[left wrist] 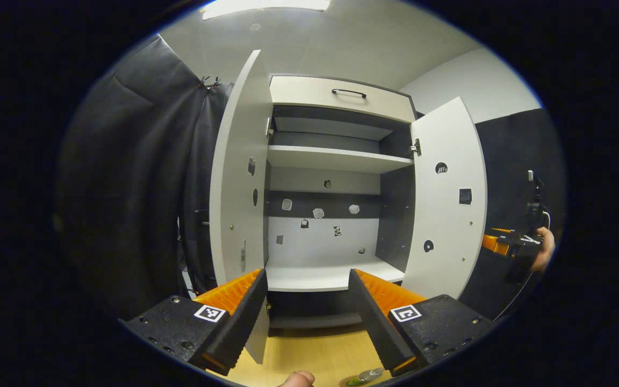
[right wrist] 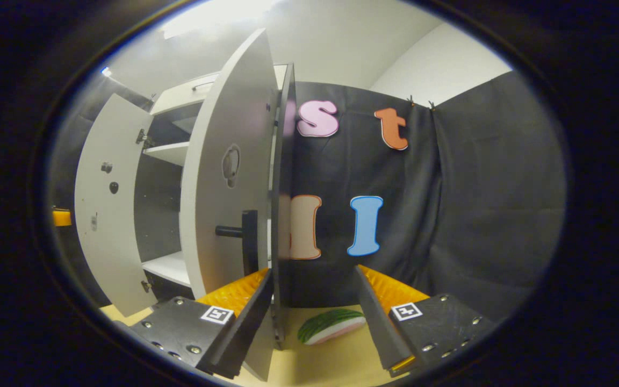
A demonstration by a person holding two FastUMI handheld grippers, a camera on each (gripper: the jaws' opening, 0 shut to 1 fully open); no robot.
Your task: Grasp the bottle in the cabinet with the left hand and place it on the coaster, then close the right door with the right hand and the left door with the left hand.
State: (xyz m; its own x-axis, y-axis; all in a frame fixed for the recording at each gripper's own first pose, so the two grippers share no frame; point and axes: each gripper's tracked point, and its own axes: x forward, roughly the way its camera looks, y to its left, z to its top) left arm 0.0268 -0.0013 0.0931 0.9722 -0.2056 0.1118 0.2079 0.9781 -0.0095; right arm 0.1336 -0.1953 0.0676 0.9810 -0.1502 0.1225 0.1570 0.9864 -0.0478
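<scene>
Nearest the lens in the left gripper view, the left tongs [left wrist: 308, 314] stood spread wide with nothing between their fingers, held above the pale wooden worktop [left wrist: 309, 352] and aimed at the open cabinet [left wrist: 336, 183]. At the bottom edge a fingertip [left wrist: 297, 379] poked in, and just right of it lay a greenish round thing with a clear object on it [left wrist: 364, 377], too cropped to tell whether it was the coaster and the bottle. Both cabinet doors hung open: the left door [left wrist: 237, 172] swung out on one side and the right door [left wrist: 449, 204] on the other. Inside, the lower shelf [left wrist: 331, 277] and the upper shelf [left wrist: 336, 158] carried nothing, and small stickers dotted the back panel. Above the doors sat a drawer [left wrist: 342, 99] with a dark handle. Far off at the right rim, a hand [left wrist: 543, 250] gripped the other tool. In the right gripper view, the right tongs [right wrist: 315, 314] were likewise spread, gripping nothing, with the free edge of the right door [right wrist: 234, 177] standing in the gap close to the left-hand finger; contact could not be told. That door's dark handle [right wrist: 242, 234] jutted out just above the finger. A watermelon-slice toy [right wrist: 331, 325] lay on the worktop between the fingers, farther off, in front of the black cloth wall [right wrist: 449, 204].
</scene>
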